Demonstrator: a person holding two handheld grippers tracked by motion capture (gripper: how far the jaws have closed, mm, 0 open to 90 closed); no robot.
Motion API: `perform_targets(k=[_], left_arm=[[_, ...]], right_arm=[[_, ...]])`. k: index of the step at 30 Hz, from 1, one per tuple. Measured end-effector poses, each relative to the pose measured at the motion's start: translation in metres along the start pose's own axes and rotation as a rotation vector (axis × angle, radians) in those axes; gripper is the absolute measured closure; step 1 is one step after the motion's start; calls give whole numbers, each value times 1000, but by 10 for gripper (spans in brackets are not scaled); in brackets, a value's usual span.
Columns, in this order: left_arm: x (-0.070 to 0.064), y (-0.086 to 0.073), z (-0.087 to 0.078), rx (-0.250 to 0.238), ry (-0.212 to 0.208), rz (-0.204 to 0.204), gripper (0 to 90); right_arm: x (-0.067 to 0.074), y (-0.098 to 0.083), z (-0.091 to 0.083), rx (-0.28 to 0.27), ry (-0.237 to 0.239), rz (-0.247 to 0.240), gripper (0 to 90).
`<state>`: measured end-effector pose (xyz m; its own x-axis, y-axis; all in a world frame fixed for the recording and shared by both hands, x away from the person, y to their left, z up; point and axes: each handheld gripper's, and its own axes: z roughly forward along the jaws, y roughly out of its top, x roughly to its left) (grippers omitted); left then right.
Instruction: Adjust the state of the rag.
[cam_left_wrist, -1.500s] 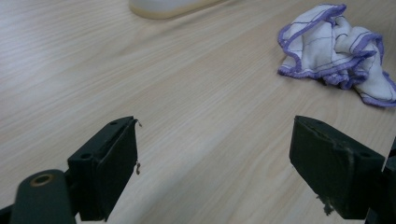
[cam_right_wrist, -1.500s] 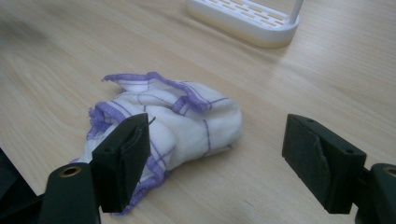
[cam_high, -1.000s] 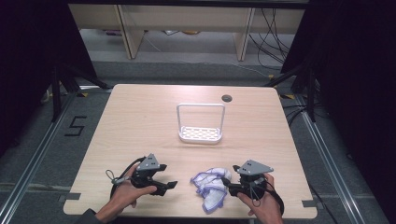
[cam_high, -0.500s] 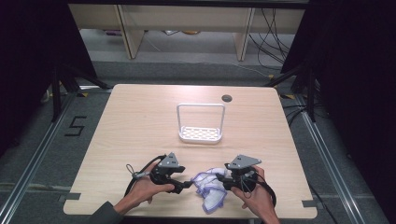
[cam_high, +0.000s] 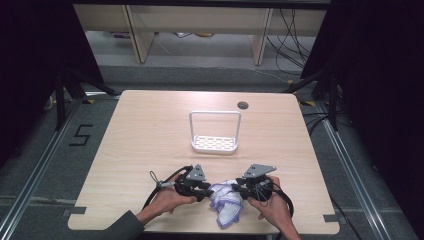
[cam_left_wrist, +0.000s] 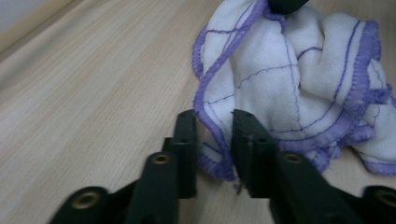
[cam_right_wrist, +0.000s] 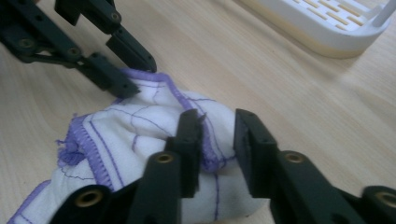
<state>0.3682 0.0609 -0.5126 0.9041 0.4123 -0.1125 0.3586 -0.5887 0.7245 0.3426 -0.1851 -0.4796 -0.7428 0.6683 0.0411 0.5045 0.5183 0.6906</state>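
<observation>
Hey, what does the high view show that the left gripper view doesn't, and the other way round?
High view alone: the whole table, the white rack, both hands, the right gripper, the floor and shelving beyond. Left gripper view alone: the left gripper close up, its jaws open astride the cloth's purple-stitched hem, and the thin purple grid lines on the fabric. Both share the crumpled white cloth on the light wood tabletop.

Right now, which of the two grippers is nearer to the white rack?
The right gripper. In the high view it sits almost straight below the white rack, while the left gripper lies further left, across the purple-edged cloth.
</observation>
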Motion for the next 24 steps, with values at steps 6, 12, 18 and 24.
perform_targets(k=[6, 12, 18, 24], left_arm=[[3, 6, -13, -34, 22, 14, 859], [0, 12, -27, -73, 34, 27, 868], [-3, 25, -66, -155, 44, 55, 869], [-11, 34, -107, -208, 53, 75, 869]], right_arm=[[4, 5, -5, -19, -17, -66, 879], [9, 11, -13, -50, -13, -89, 885], [18, 27, -33, -128, -5, -128, 888], [32, 51, -64, -241, 11, -178, 889]])
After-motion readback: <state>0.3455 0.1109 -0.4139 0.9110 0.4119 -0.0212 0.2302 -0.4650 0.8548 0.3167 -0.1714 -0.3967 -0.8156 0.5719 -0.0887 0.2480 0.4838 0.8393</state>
